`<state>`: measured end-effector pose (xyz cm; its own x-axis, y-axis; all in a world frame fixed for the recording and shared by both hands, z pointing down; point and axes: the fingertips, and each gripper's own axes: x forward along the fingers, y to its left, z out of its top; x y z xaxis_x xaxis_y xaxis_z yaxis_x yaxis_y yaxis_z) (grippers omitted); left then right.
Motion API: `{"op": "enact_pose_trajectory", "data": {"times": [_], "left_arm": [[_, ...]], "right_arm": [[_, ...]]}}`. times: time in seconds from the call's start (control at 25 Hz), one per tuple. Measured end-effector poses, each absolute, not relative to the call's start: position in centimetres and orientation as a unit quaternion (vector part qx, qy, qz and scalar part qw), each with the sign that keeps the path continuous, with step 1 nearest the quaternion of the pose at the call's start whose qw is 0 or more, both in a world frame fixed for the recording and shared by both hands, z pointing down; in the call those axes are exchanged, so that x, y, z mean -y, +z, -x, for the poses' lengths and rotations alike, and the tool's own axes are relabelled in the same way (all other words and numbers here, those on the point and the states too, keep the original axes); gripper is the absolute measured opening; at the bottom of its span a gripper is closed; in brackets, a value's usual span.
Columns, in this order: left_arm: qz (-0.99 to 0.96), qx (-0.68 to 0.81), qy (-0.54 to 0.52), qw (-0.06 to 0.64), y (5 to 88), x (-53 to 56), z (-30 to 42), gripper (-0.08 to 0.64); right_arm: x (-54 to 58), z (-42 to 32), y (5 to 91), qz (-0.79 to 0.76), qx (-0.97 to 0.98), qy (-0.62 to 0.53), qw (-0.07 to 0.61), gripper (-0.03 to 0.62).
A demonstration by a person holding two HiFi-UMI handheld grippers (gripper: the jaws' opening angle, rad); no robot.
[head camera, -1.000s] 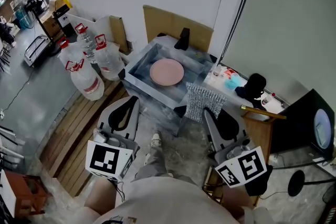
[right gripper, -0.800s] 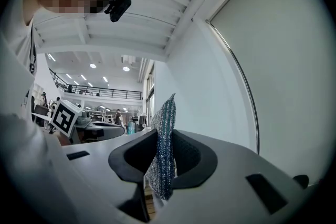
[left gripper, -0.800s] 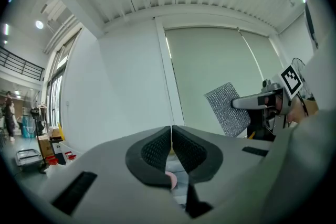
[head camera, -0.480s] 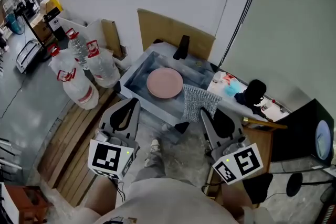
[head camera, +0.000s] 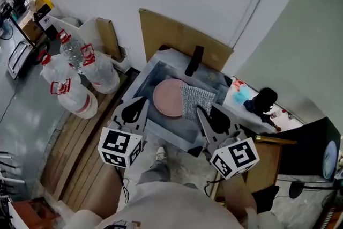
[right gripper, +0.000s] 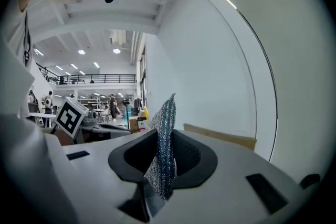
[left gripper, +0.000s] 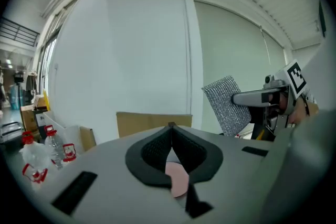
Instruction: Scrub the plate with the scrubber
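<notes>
Head view: pink plate (head camera: 167, 98) lies in the grey tub (head camera: 141, 83), and the scrubber (head camera: 196, 101) overlaps its right edge. Left gripper view: left tongs (left gripper: 170, 135) together, nothing gripped. Right gripper view: right tongs (right gripper: 161, 140) clamped on the scrubber.

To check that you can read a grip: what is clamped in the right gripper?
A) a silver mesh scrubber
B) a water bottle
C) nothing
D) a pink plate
A: the scrubber is pinched between the right gripper's jaws, while the plate lies free in the sink.
</notes>
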<state>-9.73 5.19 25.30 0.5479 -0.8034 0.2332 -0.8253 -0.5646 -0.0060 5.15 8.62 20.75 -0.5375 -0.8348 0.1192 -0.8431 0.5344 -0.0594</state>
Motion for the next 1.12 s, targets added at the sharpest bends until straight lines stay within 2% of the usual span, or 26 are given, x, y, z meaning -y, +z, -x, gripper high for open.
{"op": "enact_pose_trajectory", "data": {"times": [0.32,0.64,0.72,0.8,1.12], "left_arm": [[-0.876,0.439,0.153,0.131,33.1,4.7,11.6,0.024],[-0.866,0.413,0.192,0.207,41.4,9.1,11.1,0.027],[-0.861,0.408,0.198,0.232,43.5,9.7,10.8,0.052],[-0.854,0.403,0.205,0.258,45.8,10.3,10.2,0.111],[-0.807,0.424,0.242,0.332,54.5,12.3,8.8,0.130]], "right_arm": [[1.6,-2.1,26.2,-0.497,0.860,0.090,0.079,0.107],[6.5,-0.9,33.0,-0.504,0.844,0.127,0.133,0.107],[7.4,-0.8,34.9,-0.505,0.840,0.133,0.148,0.107],[8.2,-0.8,36.9,-0.504,0.837,0.143,0.159,0.107],[10.1,-1.0,44.7,-0.480,0.833,0.191,0.199,0.107]]}}
